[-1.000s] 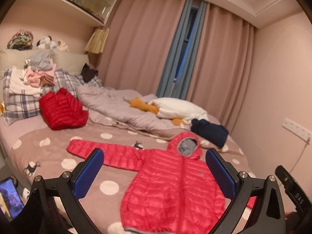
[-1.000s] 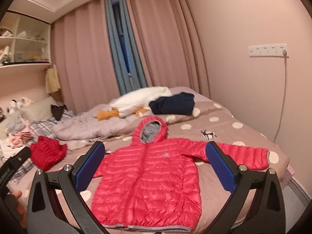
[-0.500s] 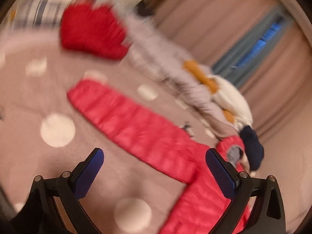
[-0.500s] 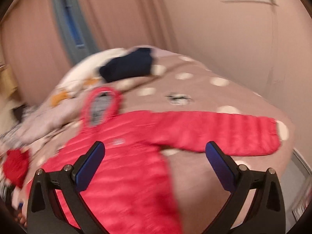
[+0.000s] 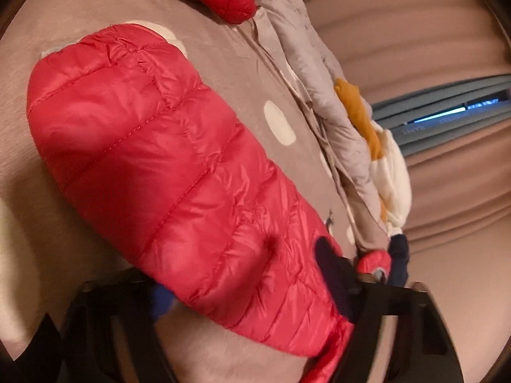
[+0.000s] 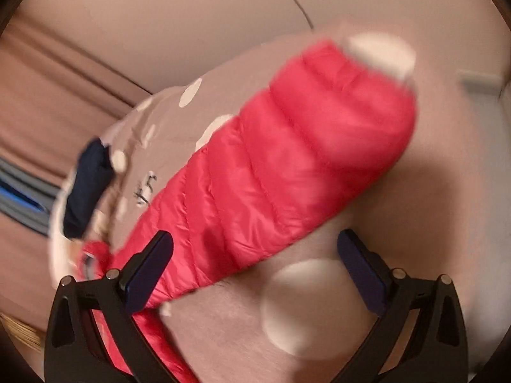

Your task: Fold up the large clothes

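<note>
I see left tongs (image 5: 249, 290) wide astride red jacket (image 5: 179, 172) sleeve, right tongs (image 6: 255, 274) wide at other sleeve's edge, bed (image 6: 319, 335) bare beside.

Red quilted jacket (image 5: 166, 166); dusty-pink bedspread (image 5: 255, 63), cream dots; navy garment (image 6: 86, 188); blue-padded black grippers.

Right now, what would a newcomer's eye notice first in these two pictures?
The shiny red puffer jacket sleeve fills the left wrist view, lying on the polka-dot bedspread. The left gripper straddles it, jaws open. In the right wrist view, the other sleeve lies before the open right gripper.
</note>
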